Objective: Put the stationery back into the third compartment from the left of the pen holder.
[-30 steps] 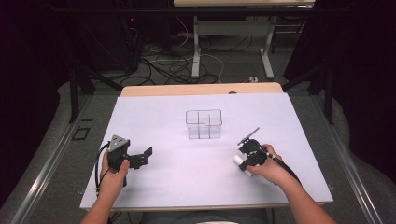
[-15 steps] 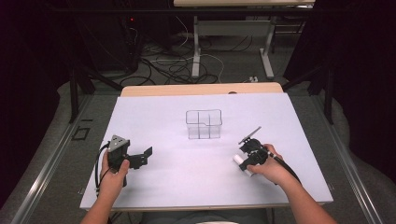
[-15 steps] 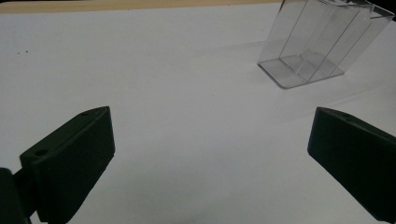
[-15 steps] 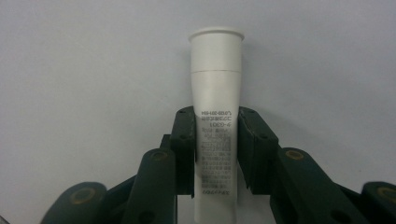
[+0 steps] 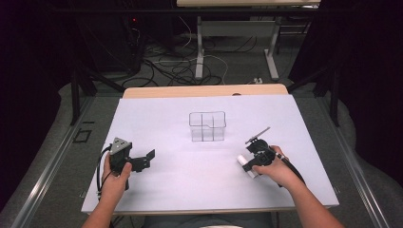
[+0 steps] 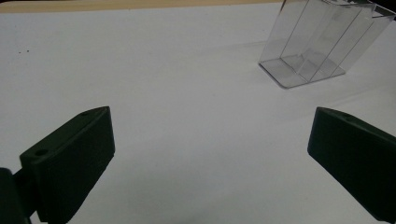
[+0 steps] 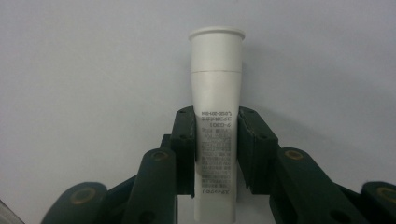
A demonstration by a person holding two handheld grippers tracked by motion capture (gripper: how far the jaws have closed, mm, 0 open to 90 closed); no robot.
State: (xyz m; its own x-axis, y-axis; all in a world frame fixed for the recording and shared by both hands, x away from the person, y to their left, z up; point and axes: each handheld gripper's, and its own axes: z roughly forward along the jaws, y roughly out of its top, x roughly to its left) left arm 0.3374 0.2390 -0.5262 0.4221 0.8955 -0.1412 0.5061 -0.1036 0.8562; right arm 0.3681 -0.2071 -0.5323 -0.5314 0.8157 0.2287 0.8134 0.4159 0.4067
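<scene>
White table (image 5: 190, 190) spans scene. Clear divided organizer (image 5: 207, 126) stands mid-table, upright. Left gripper (image 5: 147, 158) hovers near left edge, jaws spread wide, nothing between. Right gripper (image 7: 215, 144) pinches white tube (image 7: 215, 116), cap pointing away, low over table's right side.

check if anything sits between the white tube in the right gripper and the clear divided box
Nothing visible does. The right gripper is shut on the white tube, and the white table cover between it and the clear divided box is bare. The left gripper rests far off to the side, jaws open and holding nothing.
</scene>
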